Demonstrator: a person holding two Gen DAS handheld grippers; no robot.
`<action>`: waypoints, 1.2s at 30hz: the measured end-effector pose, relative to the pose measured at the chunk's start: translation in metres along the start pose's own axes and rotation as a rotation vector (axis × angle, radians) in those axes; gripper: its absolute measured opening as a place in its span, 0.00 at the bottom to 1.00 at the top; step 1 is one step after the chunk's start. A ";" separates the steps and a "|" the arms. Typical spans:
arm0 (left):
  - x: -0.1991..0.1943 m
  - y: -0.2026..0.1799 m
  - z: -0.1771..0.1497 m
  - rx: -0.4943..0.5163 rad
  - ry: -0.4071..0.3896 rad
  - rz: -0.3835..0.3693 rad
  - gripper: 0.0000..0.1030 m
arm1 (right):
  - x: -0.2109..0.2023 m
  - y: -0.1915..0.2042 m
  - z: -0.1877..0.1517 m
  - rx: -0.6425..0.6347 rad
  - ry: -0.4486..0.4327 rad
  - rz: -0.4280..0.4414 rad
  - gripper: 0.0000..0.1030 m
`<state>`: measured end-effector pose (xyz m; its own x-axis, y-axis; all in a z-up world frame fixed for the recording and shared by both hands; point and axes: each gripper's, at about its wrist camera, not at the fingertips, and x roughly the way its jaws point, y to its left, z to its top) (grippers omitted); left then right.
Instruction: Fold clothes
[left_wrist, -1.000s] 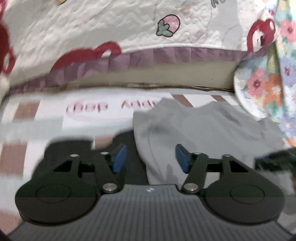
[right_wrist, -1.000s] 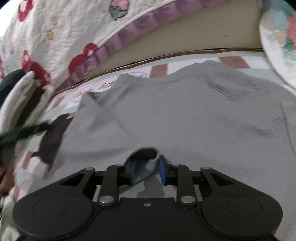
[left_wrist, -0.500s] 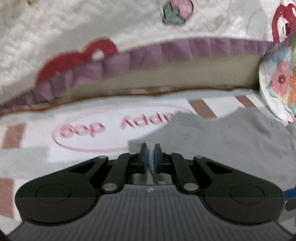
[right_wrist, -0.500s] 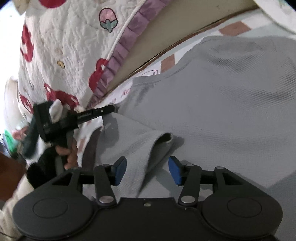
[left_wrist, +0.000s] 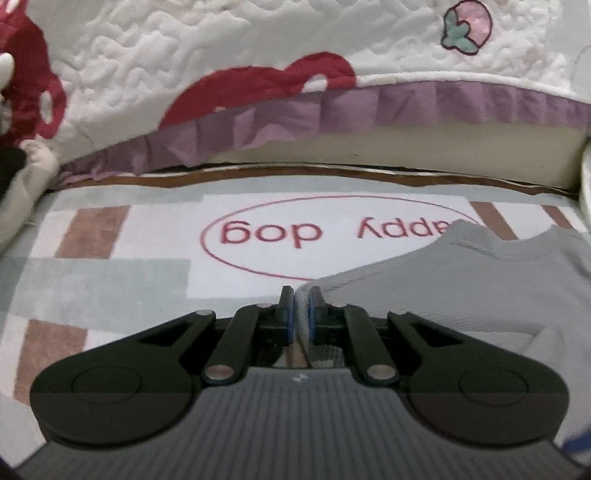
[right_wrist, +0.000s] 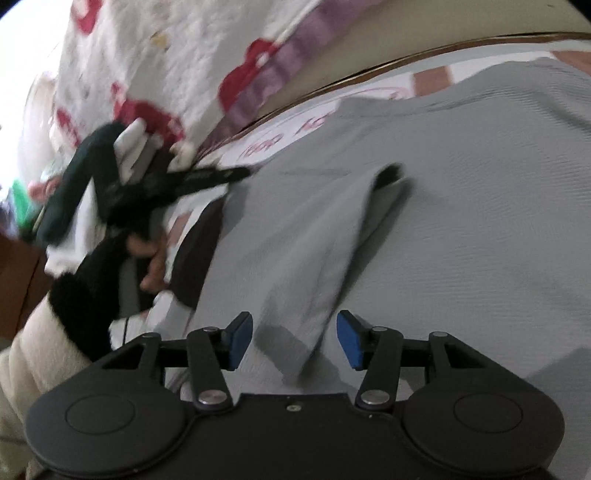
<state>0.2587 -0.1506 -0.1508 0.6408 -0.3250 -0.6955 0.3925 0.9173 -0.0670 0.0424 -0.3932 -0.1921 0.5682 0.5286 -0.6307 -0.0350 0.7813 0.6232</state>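
Behind the grey sweater (left_wrist: 480, 295), a quilt (left_wrist: 221, 92) hangs.

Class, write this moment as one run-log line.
task: fold clothes | left gripper: shut on grey shirt edge | right gripper: open above folded sleeve | surface: patterned mat

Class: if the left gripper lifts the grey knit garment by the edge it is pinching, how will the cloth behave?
The grey knit garment probably droops; its folded sleeve already lies limp. The left gripper holds one thin edge, so the rest likely drags over the patterned rug.
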 end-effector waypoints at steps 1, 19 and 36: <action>-0.007 0.000 0.001 -0.006 -0.012 0.013 0.08 | 0.002 0.004 -0.001 -0.024 0.010 0.001 0.53; -0.138 -0.069 -0.123 0.467 0.120 -0.257 0.53 | -0.004 0.030 -0.015 -0.141 0.033 -0.081 0.08; -0.137 -0.025 -0.126 0.388 0.201 -0.142 0.11 | 0.011 0.055 -0.026 -0.162 0.074 -0.147 0.09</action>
<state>0.0781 -0.1001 -0.1442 0.4371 -0.3547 -0.8265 0.7097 0.7005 0.0748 0.0257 -0.3359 -0.1770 0.5153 0.4233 -0.7452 -0.0913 0.8917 0.4434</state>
